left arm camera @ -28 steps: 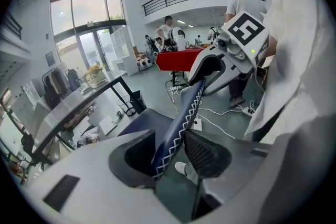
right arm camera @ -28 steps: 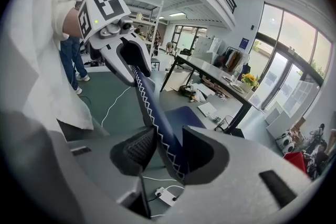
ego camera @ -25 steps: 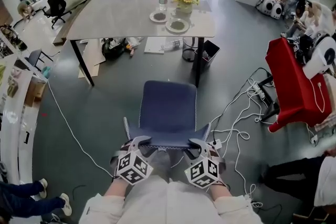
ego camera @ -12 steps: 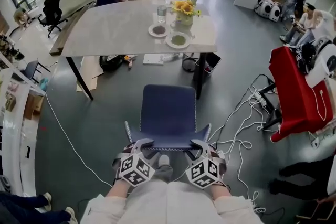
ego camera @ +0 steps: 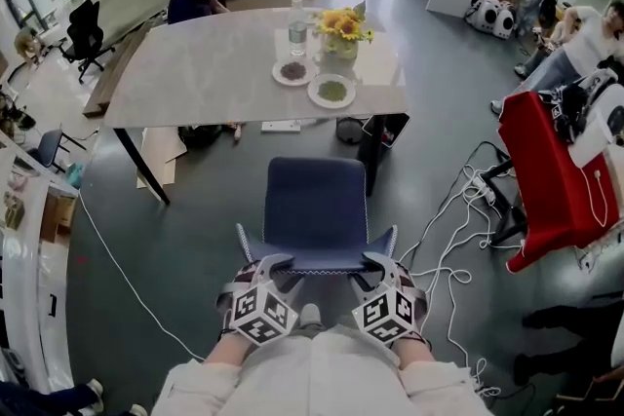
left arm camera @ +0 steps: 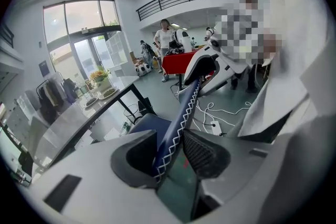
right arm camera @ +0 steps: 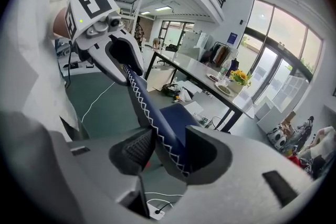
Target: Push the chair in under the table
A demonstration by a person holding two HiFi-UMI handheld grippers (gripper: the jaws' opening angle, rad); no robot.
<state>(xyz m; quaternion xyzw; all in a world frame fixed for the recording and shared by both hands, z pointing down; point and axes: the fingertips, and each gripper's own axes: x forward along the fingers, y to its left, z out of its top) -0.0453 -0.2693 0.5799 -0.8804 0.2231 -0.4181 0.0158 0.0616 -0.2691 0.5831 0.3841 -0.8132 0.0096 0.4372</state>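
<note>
Change: chair (ego camera: 317, 209) and both hand-held grippers have advanced toward the table (ego camera: 195, 73); the seat front now stands just short of its near edge.
Left hand-held gripper (ego camera: 271, 265): closed on the backrest (ego camera: 320, 263) top, left corner.
Right hand-held gripper (ego camera: 373, 265): jaws just been opening slightly, pads still on the right corner.
Rationale: a paired hold likely keeps the push straight.
Pose: both angled forward and down, side by side.

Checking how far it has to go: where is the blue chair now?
Head view, centre: the chair stands on the floor before the table's near edge, seat wholly uncovered, white cables on the floor to its right.
</note>
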